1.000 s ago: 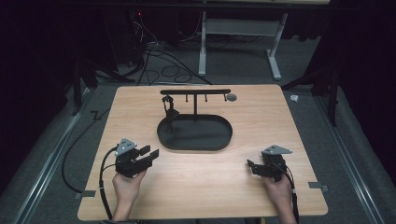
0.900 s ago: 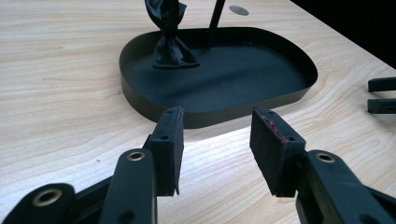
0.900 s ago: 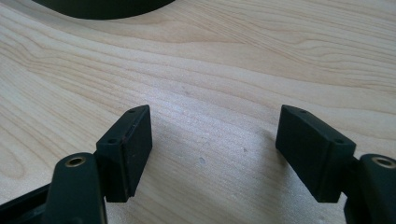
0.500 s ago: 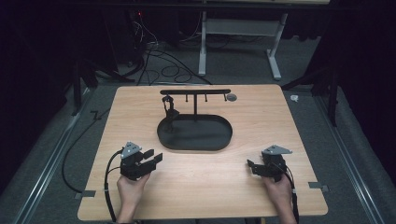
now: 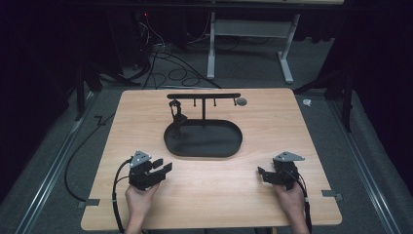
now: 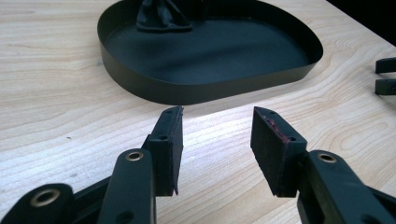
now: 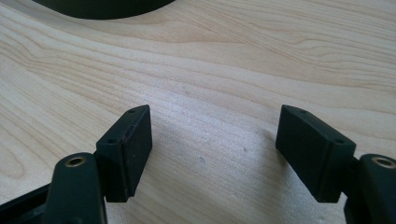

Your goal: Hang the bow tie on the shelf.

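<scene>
A black oval tray (image 5: 229, 148) sits mid-table with a T-shaped black stand (image 5: 203, 97) rising from its back edge. A small dark object (image 5: 176, 113) hangs from the stand's left end, its lower part resting in the tray (image 6: 161, 18). My left gripper (image 5: 162, 166) rests near the front left of the table, open and empty, aimed at the tray (image 6: 196, 91). At the front right my right gripper (image 5: 262, 173) is open, with bare wood between its jaws (image 7: 212, 149). A hand holds each gripper.
The wooden table (image 5: 292, 126) has a small grey round piece (image 5: 241, 101) near the stand's right end. The other gripper's fingertips (image 6: 385, 74) show at the right edge of the left gripper view. Cables and a white frame stand on the floor behind.
My left gripper has moved toward the table's front edge and slightly right. The right gripper has stayed in place.
</scene>
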### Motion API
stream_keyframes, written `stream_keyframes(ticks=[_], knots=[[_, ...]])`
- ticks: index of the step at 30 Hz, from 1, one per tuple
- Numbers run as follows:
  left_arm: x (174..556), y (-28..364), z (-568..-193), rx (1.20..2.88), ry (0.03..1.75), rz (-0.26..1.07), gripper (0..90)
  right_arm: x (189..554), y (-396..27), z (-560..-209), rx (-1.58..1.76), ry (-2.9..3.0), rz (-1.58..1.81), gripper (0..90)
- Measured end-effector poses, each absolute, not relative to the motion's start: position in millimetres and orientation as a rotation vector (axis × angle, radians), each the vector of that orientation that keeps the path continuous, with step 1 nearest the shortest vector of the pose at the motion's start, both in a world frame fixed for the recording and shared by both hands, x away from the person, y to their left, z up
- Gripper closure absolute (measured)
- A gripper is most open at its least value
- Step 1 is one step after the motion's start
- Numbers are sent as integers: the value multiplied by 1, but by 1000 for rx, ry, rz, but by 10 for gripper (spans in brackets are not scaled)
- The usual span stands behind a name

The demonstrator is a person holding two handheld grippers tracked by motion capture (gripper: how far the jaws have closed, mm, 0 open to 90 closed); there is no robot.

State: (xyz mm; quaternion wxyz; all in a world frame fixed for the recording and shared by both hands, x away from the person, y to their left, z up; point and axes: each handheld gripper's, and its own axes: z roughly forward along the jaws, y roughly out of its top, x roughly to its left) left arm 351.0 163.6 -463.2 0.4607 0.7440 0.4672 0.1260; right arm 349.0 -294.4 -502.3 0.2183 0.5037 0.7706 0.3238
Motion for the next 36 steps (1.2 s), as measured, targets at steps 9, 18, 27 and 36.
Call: stream_keyframes(ticks=[9,18,27,36], knots=[[350,159,-469,1855,1148,300,543,349,-294,-502,1393,2133,896,283],[351,154,-475,1873,1154,299,538,349,-294,-502,1393,2133,896,283],[354,146,-483,1917,1157,315,524,349,-294,-502,1393,2133,896,283],[356,137,-489,1951,1156,329,512,349,-294,-502,1393,2134,896,283]])
